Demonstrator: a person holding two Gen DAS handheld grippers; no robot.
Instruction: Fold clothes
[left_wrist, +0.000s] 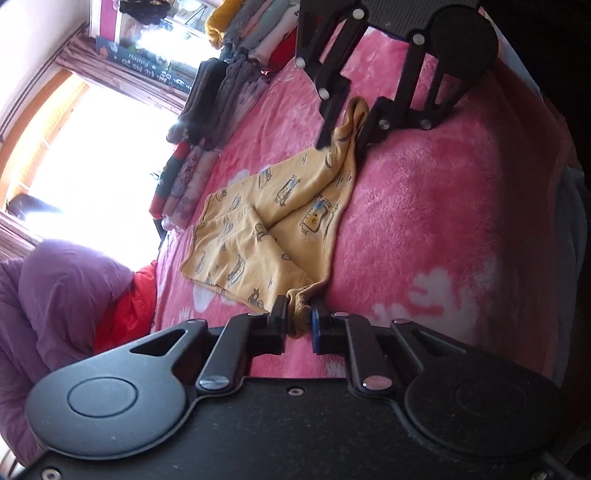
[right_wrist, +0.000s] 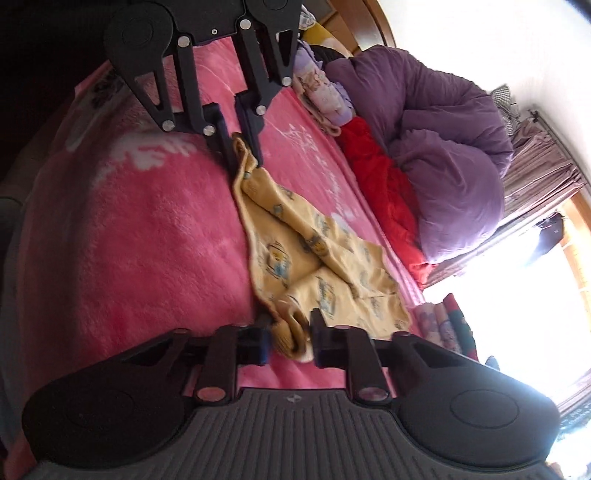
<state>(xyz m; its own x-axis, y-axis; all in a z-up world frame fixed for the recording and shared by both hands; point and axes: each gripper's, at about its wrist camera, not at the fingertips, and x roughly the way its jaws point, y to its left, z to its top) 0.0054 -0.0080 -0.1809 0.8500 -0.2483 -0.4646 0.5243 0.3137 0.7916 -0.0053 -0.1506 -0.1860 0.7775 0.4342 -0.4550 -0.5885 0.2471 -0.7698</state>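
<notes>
**Mia:** What was way over on the left, by the bright window?

**Ben:** A puffy purple quilt (left_wrist: 62, 295) with something red (left_wrist: 129, 306) under it. Next came rows of folded clothes (left_wrist: 207, 122), stacked along the far side of the bed. I think they were put there to keep the middle free for folding.

**Mia:** And in the middle?

**Ben:** The yellow pants (left_wrist: 266, 221), with little cars on them. They lay on the pink blanket (left_wrist: 443, 206), legs spread toward the window.

**Mia:** Who held them?

**Ben:** Both grippers. The left gripper (left_wrist: 299, 325) had its jaws nearly closed, squeezing a bunched corner at the waist end. The right gripper (left_wrist: 345, 129) pinched the other corner, jaws tight on the cloth too.

**Mia:** Why one corner each?

**Ben:** I think it kept that edge pulled straight between them. Then the pants could be laid flat, or lifted over in one go, without crumpling.

**Mia:** Were they folded yet?

**Ben:** Not neatly. One leg flopped across the other, so I'd say the folding had only begun.

**Mia:** Anything on the right?

**Ben:** Just more pink blanket with white paw shapes (left_wrist: 443, 295).
</notes>
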